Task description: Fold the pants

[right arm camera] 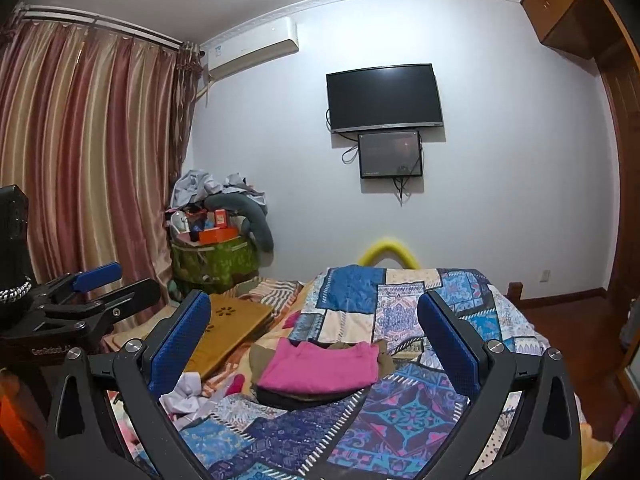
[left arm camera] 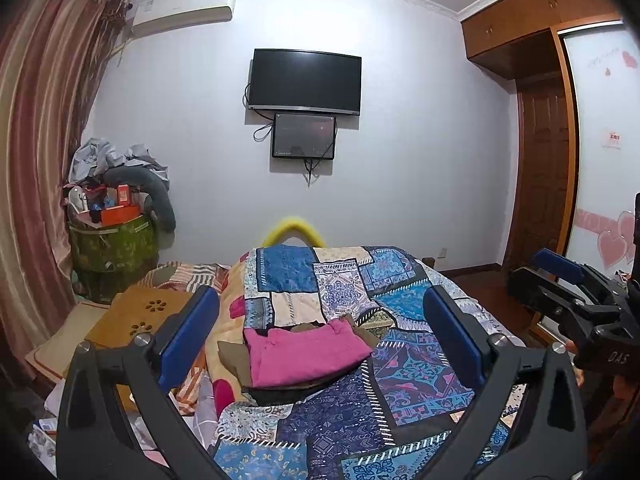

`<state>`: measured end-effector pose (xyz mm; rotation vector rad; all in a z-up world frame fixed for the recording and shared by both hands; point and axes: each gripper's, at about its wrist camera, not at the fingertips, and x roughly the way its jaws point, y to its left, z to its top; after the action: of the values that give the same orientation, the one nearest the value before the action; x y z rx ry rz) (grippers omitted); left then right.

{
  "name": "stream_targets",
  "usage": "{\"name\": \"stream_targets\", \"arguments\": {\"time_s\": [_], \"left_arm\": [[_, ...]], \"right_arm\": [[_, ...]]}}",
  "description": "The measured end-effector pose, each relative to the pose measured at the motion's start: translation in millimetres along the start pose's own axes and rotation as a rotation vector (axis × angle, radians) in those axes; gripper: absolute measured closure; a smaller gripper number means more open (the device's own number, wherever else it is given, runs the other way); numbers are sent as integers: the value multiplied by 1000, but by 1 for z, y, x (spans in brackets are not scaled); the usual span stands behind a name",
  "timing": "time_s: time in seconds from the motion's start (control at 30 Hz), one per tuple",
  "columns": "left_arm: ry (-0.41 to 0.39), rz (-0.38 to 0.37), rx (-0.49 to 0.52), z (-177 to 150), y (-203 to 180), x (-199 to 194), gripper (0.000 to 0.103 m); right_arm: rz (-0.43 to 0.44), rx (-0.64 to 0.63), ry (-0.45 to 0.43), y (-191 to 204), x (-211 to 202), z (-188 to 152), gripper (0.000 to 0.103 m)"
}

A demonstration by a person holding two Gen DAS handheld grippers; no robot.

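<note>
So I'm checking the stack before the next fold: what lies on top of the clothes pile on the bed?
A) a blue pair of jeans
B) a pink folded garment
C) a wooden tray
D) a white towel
B: a pink folded garment tops the pile, resting on darker olive-brown clothes over the patchwork quilt.

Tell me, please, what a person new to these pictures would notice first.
Probably the bright pink folded garment, lying on a small stack of darker clothes in the middle of the blue patchwork quilt on the bed. Next, the black wall-mounted television straight ahead, with a smaller dark screen just below it. Both grippers are raised above the bed, open and empty.
</note>
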<state>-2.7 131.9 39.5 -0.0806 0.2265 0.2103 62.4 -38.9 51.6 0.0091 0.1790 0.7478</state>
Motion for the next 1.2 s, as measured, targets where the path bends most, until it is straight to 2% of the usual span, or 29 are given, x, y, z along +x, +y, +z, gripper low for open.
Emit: {"name": "stream_targets", "arguments": {"time_s": [1.2], "left_arm": [[31, -38, 12, -4, -1, 9, 0]], "right_arm": [[-10, 7, 10, -7, -4, -2, 0]]}}
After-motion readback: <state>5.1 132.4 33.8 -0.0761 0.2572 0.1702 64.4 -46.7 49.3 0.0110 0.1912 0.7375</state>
